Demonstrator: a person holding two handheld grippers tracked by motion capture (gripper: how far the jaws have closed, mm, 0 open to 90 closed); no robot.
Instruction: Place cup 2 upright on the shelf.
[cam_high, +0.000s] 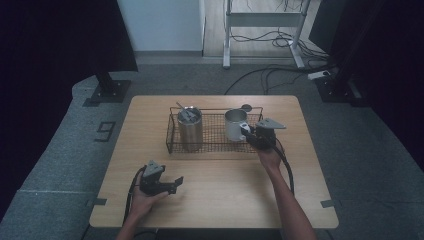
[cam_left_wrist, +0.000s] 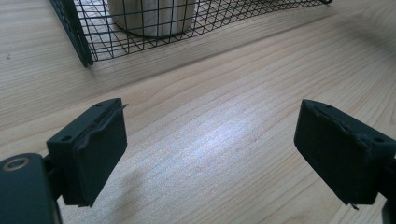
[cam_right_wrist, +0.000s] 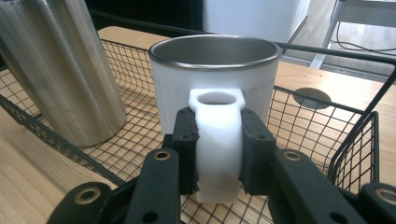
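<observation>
A white mug (cam_right_wrist: 212, 79) with a steel rim stands in the right half of a black wire basket (cam_high: 215, 146). My right gripper (cam_right_wrist: 218, 151) is shut on the mug's white handle (cam_right_wrist: 217, 140), both pads pressed against its sides; from above, the same gripper (cam_high: 248, 132) reaches in over the basket's right end beside the mug (cam_high: 234, 124). A tall steel tumbler (cam_high: 190, 127) stands in the basket's left half. My left gripper (cam_high: 176, 183) rests low over the table's near left part, jaws wide apart with only bare wood between them (cam_left_wrist: 210, 140).
The wooden table (cam_high: 215, 200) carries the basket across its far middle. A round dark hole (cam_high: 246, 107) sits in the tabletop behind the basket. Floor cables and a metal frame (cam_high: 265, 30) lie beyond the far edge.
</observation>
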